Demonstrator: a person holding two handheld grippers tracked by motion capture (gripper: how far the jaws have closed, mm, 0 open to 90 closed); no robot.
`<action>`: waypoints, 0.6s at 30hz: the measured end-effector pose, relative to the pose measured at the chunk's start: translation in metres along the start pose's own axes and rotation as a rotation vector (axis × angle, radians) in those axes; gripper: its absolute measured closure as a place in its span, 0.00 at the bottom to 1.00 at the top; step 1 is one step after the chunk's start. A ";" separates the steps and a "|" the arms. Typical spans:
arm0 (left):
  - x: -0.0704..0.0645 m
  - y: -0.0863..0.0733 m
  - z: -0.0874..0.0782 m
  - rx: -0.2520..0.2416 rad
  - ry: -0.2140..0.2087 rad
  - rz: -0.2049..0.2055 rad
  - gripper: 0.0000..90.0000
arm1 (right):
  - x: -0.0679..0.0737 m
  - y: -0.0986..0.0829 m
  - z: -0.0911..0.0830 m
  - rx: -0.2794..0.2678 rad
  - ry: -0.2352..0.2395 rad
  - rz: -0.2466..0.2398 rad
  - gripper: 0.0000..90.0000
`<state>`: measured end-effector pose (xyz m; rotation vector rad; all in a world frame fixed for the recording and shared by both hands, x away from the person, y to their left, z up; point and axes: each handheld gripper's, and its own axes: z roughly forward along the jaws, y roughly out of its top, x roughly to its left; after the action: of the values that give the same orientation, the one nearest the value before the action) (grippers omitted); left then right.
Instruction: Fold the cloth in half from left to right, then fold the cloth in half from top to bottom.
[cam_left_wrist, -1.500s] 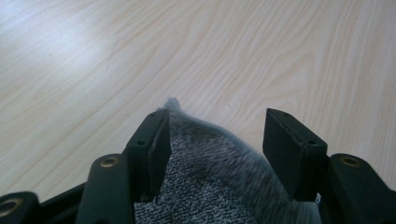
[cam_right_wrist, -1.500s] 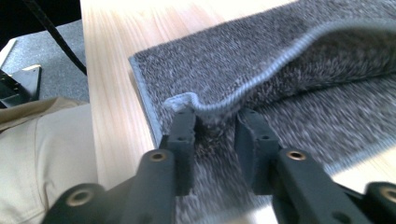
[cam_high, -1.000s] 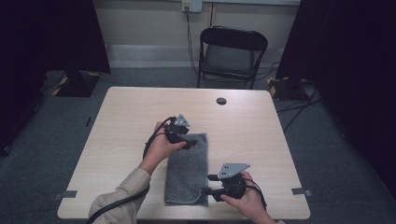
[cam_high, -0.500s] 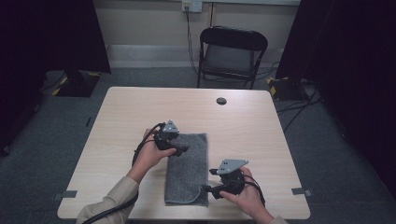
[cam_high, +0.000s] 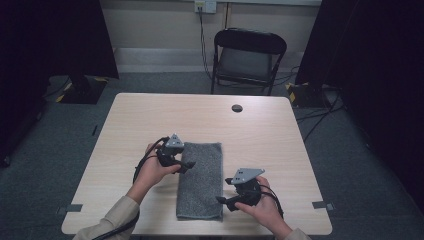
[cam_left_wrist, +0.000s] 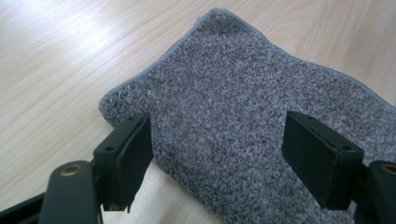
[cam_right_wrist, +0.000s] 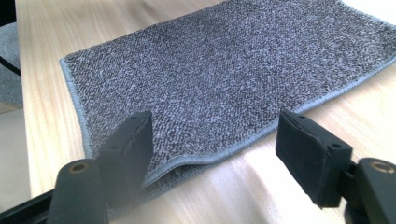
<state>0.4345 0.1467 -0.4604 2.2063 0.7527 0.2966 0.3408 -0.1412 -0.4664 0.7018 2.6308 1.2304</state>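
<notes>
Jaws of the left gripper (cam_left_wrist: 217, 154) stand wide apart with nothing between them, hovering just over one long edge of the grey rectangular pile-fabric towel (cam_left_wrist: 243, 121). Jaws of the right gripper (cam_right_wrist: 212, 154) are likewise spread and hold nothing, poised at the opposite long edge near the towel's near corner, where the hemmed border lifts slightly off the wood and shows a second layer beneath.

Seen from the high view, the towel (cam_high: 201, 180) lies folded into a long narrow strip on the near half of the light wooden table (cam_high: 260, 135), its short end close to the near edge. The left gripper (cam_high: 187, 166) touches or nearly touches the towel's left side; the right gripper (cam_high: 220, 200) sits just beside its right side.

Well beyond the towel, a small dark round disc (cam_high: 237, 108) rests near the table's far edge. Farther still behind the towel stands a black folding chair (cam_high: 248, 59), on the grey carpet. Nothing lies between either gripper and the towel.
</notes>
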 end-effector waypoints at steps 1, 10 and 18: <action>0.000 -0.001 -0.001 0.002 -0.002 -0.004 0.26 | -0.001 0.000 0.000 0.003 0.000 0.000 0.30; 0.001 -0.004 -0.003 0.000 -0.017 -0.004 0.23 | -0.008 0.001 0.005 0.008 -0.001 0.005 0.24; 0.006 -0.007 -0.002 -0.002 -0.017 -0.019 0.22 | -0.022 -0.002 0.013 0.036 -0.010 0.027 0.23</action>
<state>0.4356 0.1551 -0.4639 2.1960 0.7640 0.2686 0.3632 -0.1437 -0.4776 0.7497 2.6503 1.1868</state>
